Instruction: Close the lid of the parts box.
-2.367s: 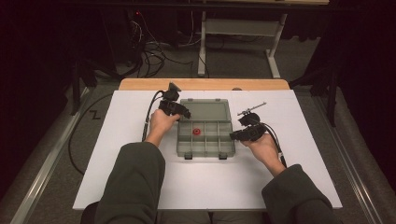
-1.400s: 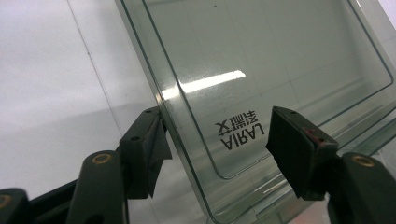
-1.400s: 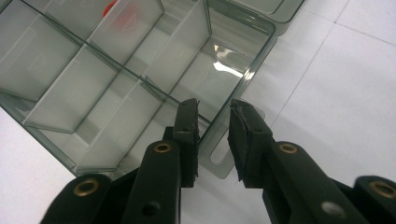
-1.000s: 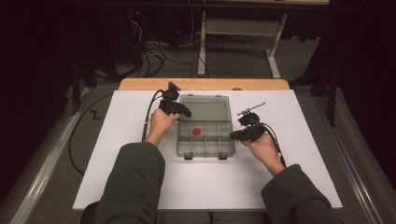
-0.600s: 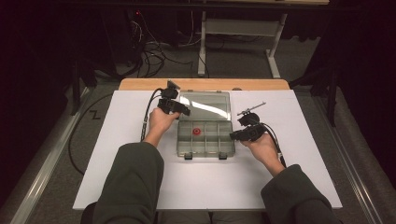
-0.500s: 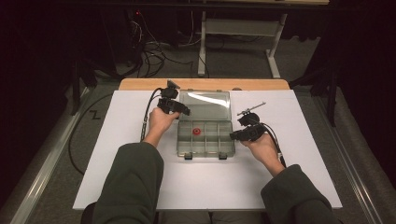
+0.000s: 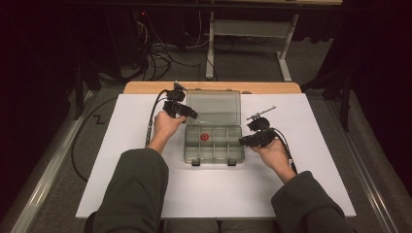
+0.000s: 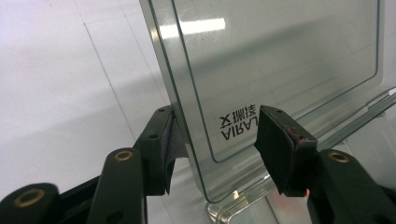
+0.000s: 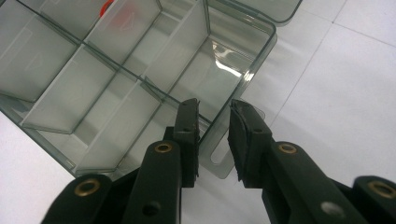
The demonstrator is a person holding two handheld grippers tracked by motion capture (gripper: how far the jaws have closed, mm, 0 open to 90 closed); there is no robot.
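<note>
A clear plastic compartment box lies mid-table with its lid swung up and leaning back. A small red piece sits in one back compartment. My left gripper is at the lid's near-left corner. In the left gripper view its jaws have just been closing around that corner of the lid; one pad touches the lid's edge, the other stands off, so the left gripper is open. My right gripper straddles the box's right wall, right gripper open with a gap showing.
The box rests on a white board with a wooden strip behind it. A thin metal tool lies just right of the lid. The left gripper's cable trails left. Cables and desk legs fill the dark floor beyond.
The lid has tipped further up and back, with glare sweeping across it. My left hand followed it slightly toward the back. The right hand has stayed put.
</note>
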